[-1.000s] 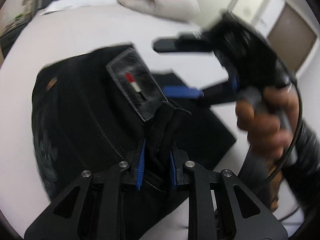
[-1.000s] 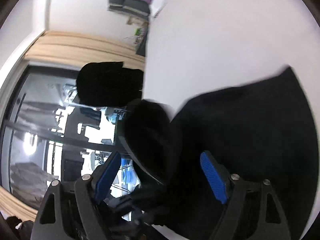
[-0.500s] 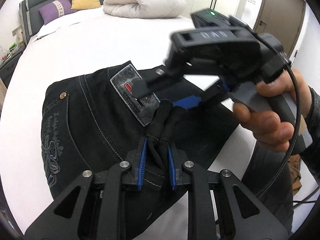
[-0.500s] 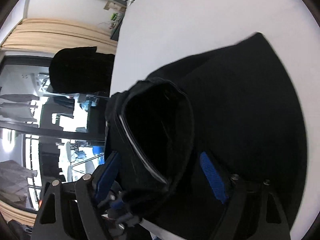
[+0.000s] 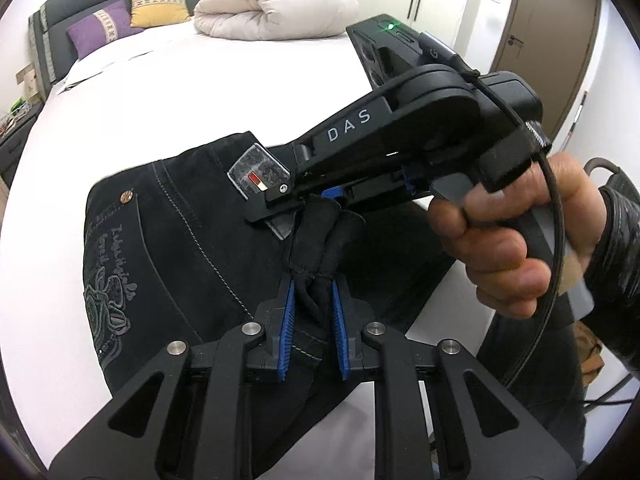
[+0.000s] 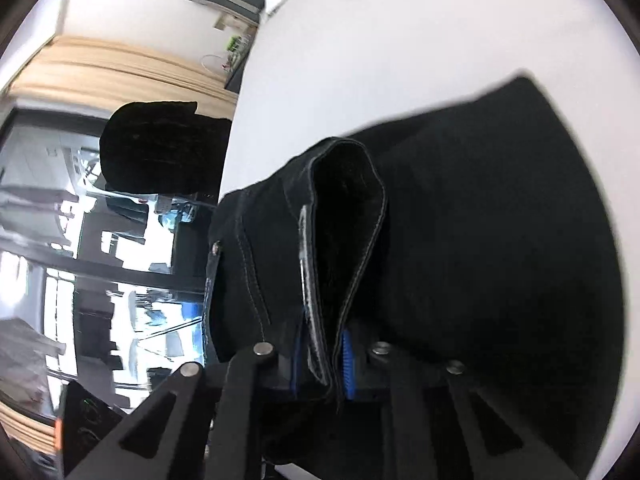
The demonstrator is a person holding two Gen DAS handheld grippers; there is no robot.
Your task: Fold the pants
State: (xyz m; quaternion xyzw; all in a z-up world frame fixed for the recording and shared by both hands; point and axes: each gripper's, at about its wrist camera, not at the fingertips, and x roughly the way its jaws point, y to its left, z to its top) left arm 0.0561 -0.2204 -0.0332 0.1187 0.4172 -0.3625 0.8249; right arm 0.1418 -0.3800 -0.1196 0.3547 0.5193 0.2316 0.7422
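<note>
Black pants (image 5: 172, 240) with grey stitching and a waist patch (image 5: 260, 172) lie folded on the white bed (image 5: 160, 92). My left gripper (image 5: 314, 312) is shut on a bunched edge of the pants near the bed's front edge. My right gripper (image 5: 320, 196) reaches in from the right just beyond it and is shut on the waistband by the patch. In the right wrist view the right gripper (image 6: 322, 354) clamps a raised fold of the pants (image 6: 460, 240).
A rolled white duvet (image 5: 276, 4) and yellow and purple pillows (image 5: 132, 12) lie at the head of the bed. A door (image 5: 548, 40) stands at the right. A dark chair (image 6: 160, 148) and windows show beyond the bed's edge.
My right gripper came in over the pants and closed on the waistband; it was open a second ago. My left gripper kept its hold.
</note>
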